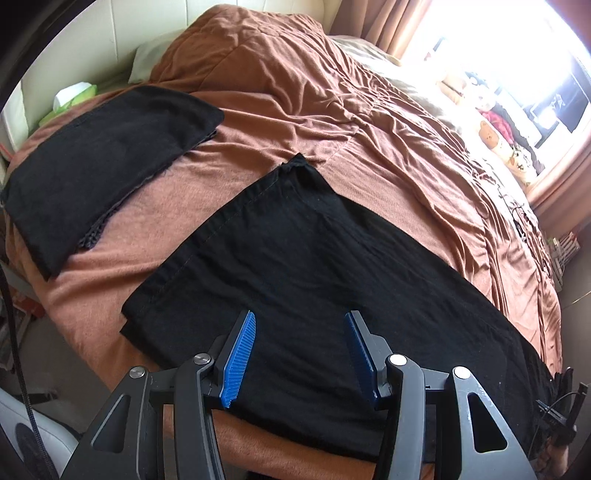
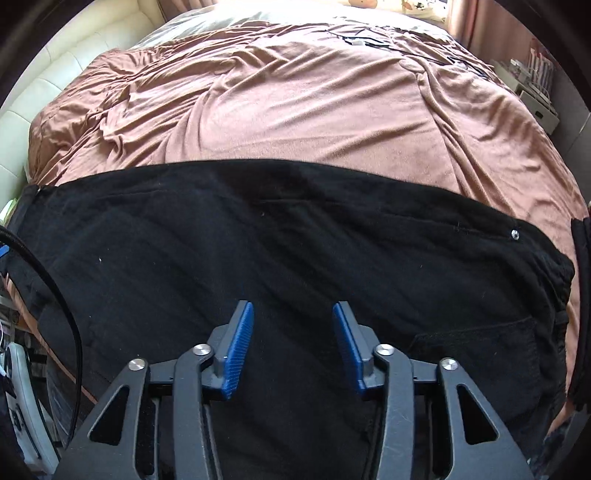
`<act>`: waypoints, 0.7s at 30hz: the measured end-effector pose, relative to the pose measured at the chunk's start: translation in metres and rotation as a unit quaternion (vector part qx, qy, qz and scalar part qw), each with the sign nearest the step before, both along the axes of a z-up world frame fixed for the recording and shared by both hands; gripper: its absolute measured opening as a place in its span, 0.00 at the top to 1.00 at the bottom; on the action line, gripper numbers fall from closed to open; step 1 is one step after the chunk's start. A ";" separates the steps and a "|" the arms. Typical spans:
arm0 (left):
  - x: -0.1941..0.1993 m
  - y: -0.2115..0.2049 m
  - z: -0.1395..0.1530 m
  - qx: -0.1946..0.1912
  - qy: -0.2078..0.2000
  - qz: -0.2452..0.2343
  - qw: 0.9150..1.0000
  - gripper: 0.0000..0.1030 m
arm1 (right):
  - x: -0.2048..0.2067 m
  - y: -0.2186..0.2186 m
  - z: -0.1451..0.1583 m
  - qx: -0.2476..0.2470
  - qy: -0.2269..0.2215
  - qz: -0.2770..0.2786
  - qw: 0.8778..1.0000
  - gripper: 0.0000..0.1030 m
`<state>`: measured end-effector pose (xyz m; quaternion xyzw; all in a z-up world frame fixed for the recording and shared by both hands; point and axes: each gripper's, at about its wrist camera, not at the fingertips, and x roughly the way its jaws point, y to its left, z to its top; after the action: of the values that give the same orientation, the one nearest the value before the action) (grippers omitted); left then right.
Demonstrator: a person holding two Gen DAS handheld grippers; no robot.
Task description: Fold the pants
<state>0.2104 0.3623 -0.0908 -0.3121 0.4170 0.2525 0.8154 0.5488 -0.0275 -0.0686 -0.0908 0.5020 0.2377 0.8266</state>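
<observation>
While the left wrist view looked down along its fingers, the left gripper (image 1: 300,325) hung over black pants (image 1: 295,280) spread on a brown blanket (image 1: 388,177) covering a bed. Jaws stood spread, blue ribbed pads (image 1: 240,354) apart, nothing between them; cloth lay below, and contact could not be told. Pants lay as a long dark slab running from a hemmed end near mid-frame down toward the lower right. Their lower edge lay near the blanket's near edge. Well apart, upper left, a second black folded garment (image 1: 107,162) rested flat on the same blanket. Beyond it sat a green and white tissue pack (image 1: 74,98) beside a pale pillow (image 1: 151,59). Cream padded headboard (image 1: 110,29) behind. Bright window (image 1: 517,55) at upper right, curtain beside it, cluttered sill blown out by glare.

Right wrist view: the right gripper (image 2: 293,321) hovered over the same pants (image 2: 295,240), which filled the lower half of the frame in a wide band across the blanket (image 2: 295,103). Jaws parted, blue pads (image 2: 242,347) apart, no fabric caught between them. A small metal rivet (image 2: 514,233) showed at right, with a patch pocket (image 2: 476,354) below it. Black cable (image 2: 66,302) looped at the left edge. Cream headboard (image 2: 55,74) upper left. Shelf (image 2: 535,96) with small items upper right, too small to identify.
</observation>
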 end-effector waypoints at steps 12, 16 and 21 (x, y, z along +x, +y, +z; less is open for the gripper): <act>-0.068 0.001 -0.031 -0.044 -0.020 0.064 0.997 0.49 | 0.027 0.020 -0.030 -0.006 0.010 -0.043 0.999 0.74; -0.076 0.010 -0.041 -0.068 -0.031 0.086 0.993 0.49 | 0.037 0.028 -0.033 -0.010 0.005 -0.048 0.999 0.74; -0.077 0.026 -0.052 -0.082 -0.043 0.107 0.990 0.49 | 0.050 0.039 -0.036 -0.012 -0.002 -0.050 0.999 0.76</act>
<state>0.1331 0.3882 -0.1424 -0.4311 0.3649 0.2892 0.7729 0.5992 0.0115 -0.1046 -0.0758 0.5073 0.1904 0.8370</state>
